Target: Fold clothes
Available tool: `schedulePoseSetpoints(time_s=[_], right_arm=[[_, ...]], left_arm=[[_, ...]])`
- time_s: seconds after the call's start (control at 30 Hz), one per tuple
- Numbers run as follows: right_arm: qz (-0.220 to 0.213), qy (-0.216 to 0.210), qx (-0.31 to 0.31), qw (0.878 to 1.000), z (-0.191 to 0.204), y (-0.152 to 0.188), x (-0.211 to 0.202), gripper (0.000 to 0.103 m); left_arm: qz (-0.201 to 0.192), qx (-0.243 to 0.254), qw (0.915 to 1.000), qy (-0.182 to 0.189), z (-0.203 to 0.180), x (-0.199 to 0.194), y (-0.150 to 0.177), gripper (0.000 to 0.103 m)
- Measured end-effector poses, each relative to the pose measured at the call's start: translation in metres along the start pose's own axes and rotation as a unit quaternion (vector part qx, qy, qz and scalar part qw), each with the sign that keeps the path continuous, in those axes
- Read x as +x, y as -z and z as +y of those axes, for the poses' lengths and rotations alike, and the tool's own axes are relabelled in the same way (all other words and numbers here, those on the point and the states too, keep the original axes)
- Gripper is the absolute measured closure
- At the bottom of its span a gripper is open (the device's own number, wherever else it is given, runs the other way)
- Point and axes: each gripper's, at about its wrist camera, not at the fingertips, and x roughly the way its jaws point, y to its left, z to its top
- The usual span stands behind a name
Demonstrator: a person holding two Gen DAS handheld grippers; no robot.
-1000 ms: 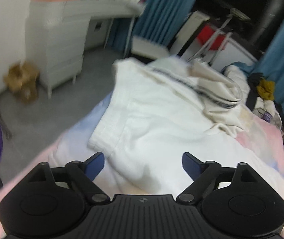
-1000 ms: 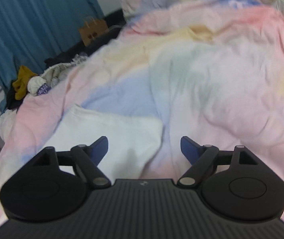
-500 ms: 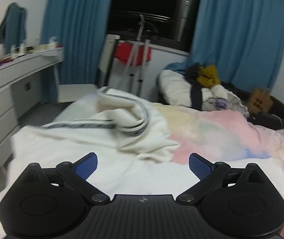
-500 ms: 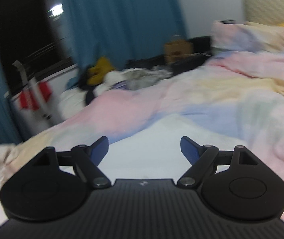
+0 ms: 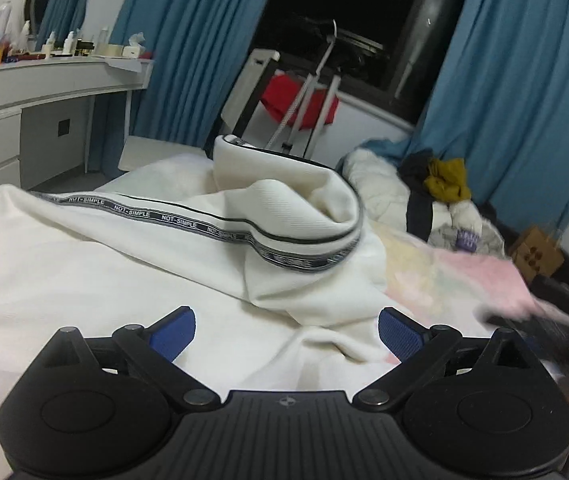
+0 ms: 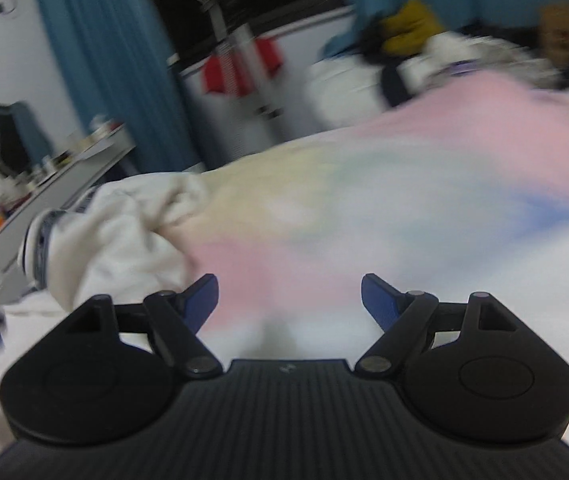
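Left gripper [image 5: 286, 330]: blue fingers [image 5: 174, 330] spread wide, holding nothing, low over the white garment [image 5: 132, 280]. Right gripper [image 6: 289, 300]: fingers [image 6: 202, 300] likewise spread and empty, over the pastel bedspread [image 6: 364, 208]; this view is blurred. The garment lies rumpled on the bed, its part with the lettered dark trim band [image 5: 188, 224] flopped over the body and standing up in a curl. Judgement: the step in hand is picking a hold; best to pinch a single layer at the trim edge, lift and draw it flat before any fold. In the right view the garment heap [image 6: 116, 236] sits far left, bedspread bare beside it, so there is room to spread it that way. The clothes pile [image 5: 444, 184] lies well beyond, the dresser [image 5: 24, 112] off to the left.
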Motion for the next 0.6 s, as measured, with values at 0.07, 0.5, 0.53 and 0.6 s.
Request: schedulePoseSetpoints(time_s=[0.07,0.5,0.53,0.6], right_arm=[[0.013,-0.017,-0.007,1.000,0.025,-0.031,0.057,0.023],[0.067,-0.047,0.038,0.996,0.079,-0.087,0.258,0.046],[0.055,-0.045,0.030,0.997,0.083,-0.086,0.254,0.054],[0.027,-0.008,0.000,1.000,0.090,-0.083,0.240,0.088]], left_arm=[[0.001,-0.006,0.9999,-0.014,0.013,0.014,0.002,0.004],[0.007,-0.028,0.9993,0.026,0.053,0.052,0.009,0.008],[0.010,-0.024,0.9994,0.024,0.053,0.055,0.011,0.008],[0.012,-0.020,0.9994,0.025,0.052,0.056,0.012,0.008]])
